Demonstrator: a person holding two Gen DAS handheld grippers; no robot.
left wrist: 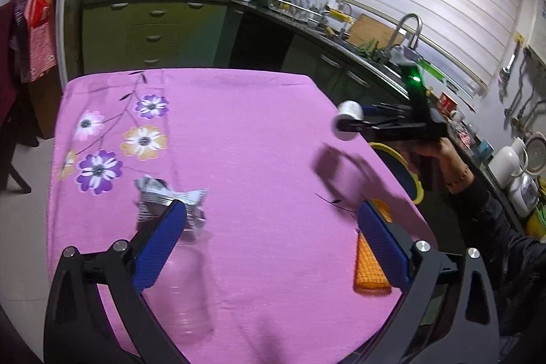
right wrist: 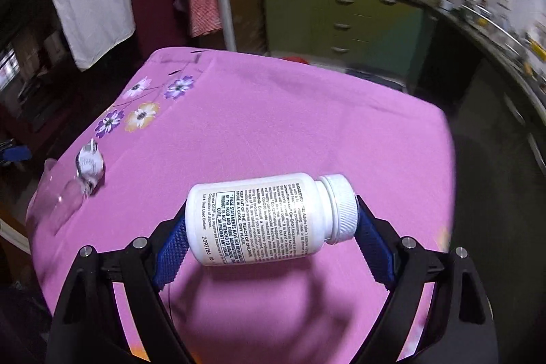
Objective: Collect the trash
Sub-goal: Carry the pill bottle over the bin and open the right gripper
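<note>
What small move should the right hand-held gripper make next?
Probably carry the white pill bottle, held end to end in the right hand-held gripper above the pink tablecloth, sideways to the yellow-rimmed bin beside the table.

Pink flowered tablecloth (left wrist: pixel 256 132), white bottle (right wrist: pixel 266 220)

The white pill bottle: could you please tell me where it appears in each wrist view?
Left wrist view: white pill bottle at right of centre, above the table, seen end-on.
Right wrist view: bottle at lower centre, lying sideways between the blue jaws.
Shared landmark: crumpled silver wrapper on the pink tablecloth.
</note>
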